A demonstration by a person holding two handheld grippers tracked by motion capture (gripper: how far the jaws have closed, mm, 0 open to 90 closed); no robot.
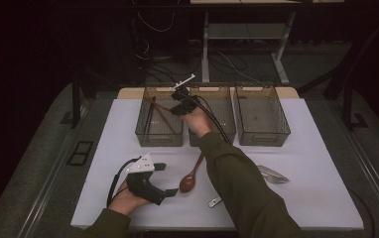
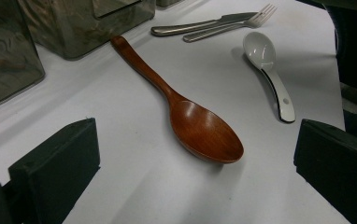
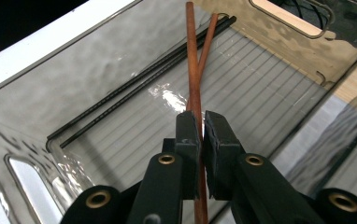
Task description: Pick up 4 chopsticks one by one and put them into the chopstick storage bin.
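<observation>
bin walls (image 1: pixel 158 139) hemming tongs (image 3: pixel 201 123)

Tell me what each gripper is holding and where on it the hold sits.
The right gripper pinches a pair of brown chopsticks near one end, over the left bin. The left gripper is open, holding nothing.

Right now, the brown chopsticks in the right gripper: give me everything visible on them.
The brown chopsticks are a pair of thin reddish-brown round sticks, wooden by the look. The right gripper is shut on them, its black pads pinching them partway along. They cross just beyond the jaws and splay into a narrow V. They slant down into the left bin, a clear ribbed plastic one, above a pair of black chopsticks lying on its floor. Their far tips are cut off.
</observation>
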